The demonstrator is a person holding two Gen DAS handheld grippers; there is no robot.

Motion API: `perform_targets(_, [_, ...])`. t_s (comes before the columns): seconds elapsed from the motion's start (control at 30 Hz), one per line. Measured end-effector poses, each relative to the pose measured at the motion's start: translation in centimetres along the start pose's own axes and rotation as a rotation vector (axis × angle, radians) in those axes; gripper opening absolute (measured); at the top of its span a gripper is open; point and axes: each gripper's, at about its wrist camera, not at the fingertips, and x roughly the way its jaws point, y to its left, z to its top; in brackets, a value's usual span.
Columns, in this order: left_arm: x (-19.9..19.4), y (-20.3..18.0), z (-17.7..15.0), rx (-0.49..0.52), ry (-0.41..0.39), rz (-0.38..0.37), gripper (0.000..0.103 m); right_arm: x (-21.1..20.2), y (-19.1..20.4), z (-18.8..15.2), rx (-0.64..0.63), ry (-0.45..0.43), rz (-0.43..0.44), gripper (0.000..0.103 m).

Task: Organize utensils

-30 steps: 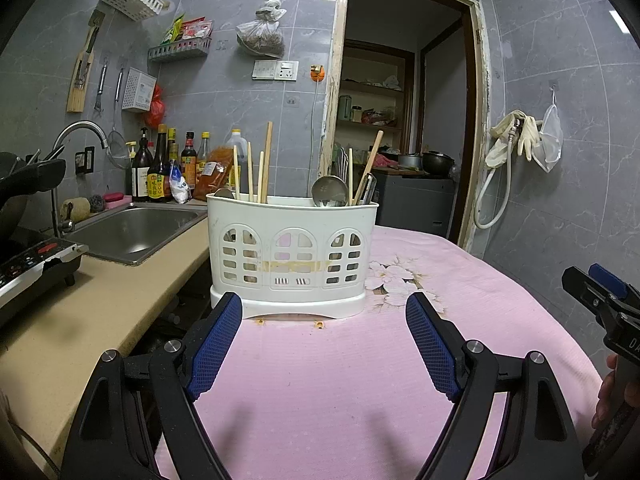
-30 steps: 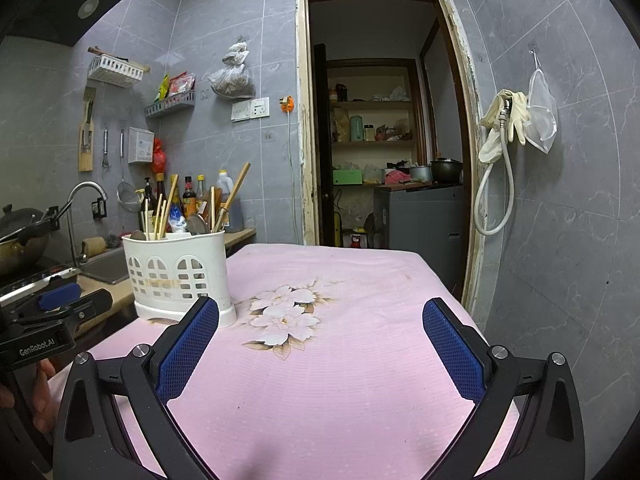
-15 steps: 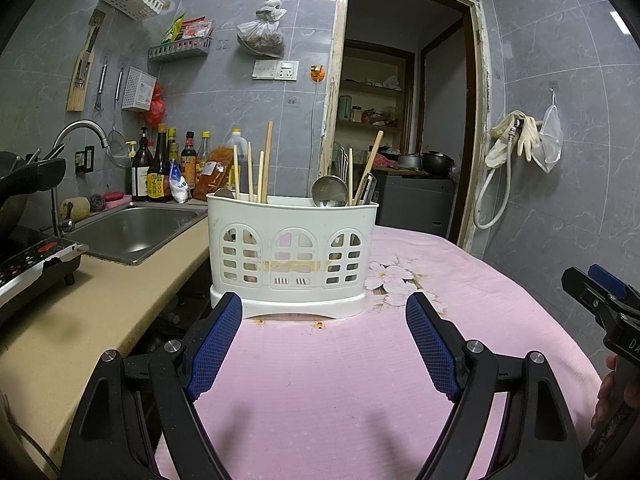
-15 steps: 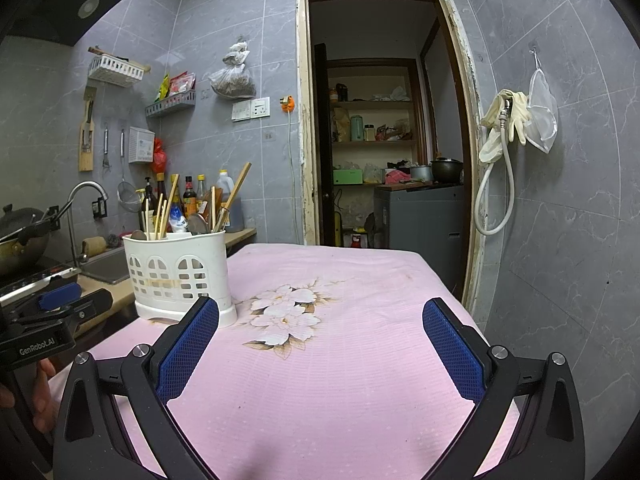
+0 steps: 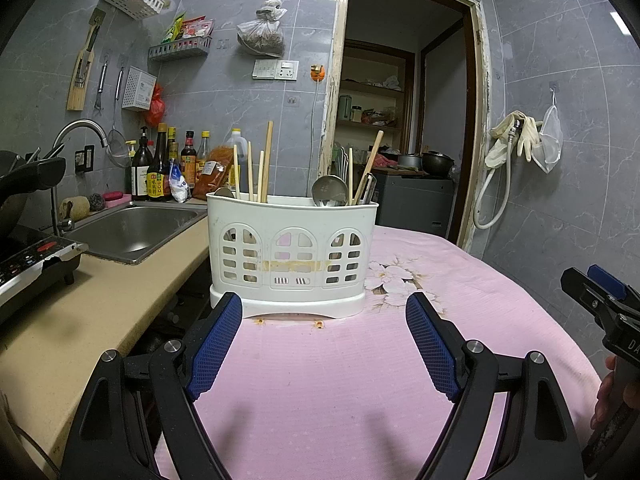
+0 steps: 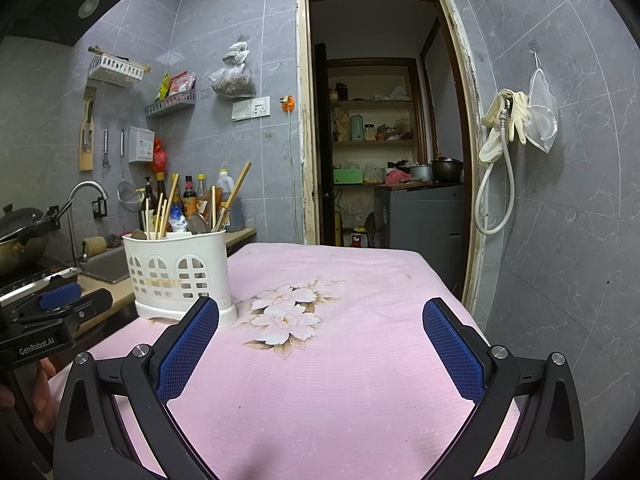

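Grey marble-look tiled walls [image 6: 560, 220] surround an open doorway [image 6: 380, 120] beside a steel sink [image 5: 132, 232].

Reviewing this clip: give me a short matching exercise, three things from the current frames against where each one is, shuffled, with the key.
Things:
1. chopsticks
2. white utensil caddy
3. rubber gloves

Places:
A. hanging on the right wall
B. on the pink tablecloth, beside the counter
C. standing upright in the holder

Pairs: 1-C, 2-B, 3-A
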Motion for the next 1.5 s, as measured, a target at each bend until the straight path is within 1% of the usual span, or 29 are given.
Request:
perform_targets(1.33, [-0.09, -0.01, -0.15, -0.006, 0.002, -0.002, 0.080, -0.01, 0.05, 0.02, 0.001, 0.002, 0.000, 0.103])
perform_targets(1.4, [-0.02, 0.02, -0.19, -0.004, 0.005, 0.014, 0.080, -0.01, 0.06, 0.02, 0.001, 0.002, 0.000, 0.103])
perform_targets(1.47, [0.09, -0.18, -0.21, 0.007, 0.009, 0.038, 0.083, -0.02, 0.06, 0.02, 0.001, 0.002, 0.000, 0.103])
perform_targets(1.5, [0.09, -0.21, -0.23, 0.010, 0.008, 0.042, 0.086, -0.06, 0.06, 0.02, 0.001, 0.002, 0.000, 0.103])
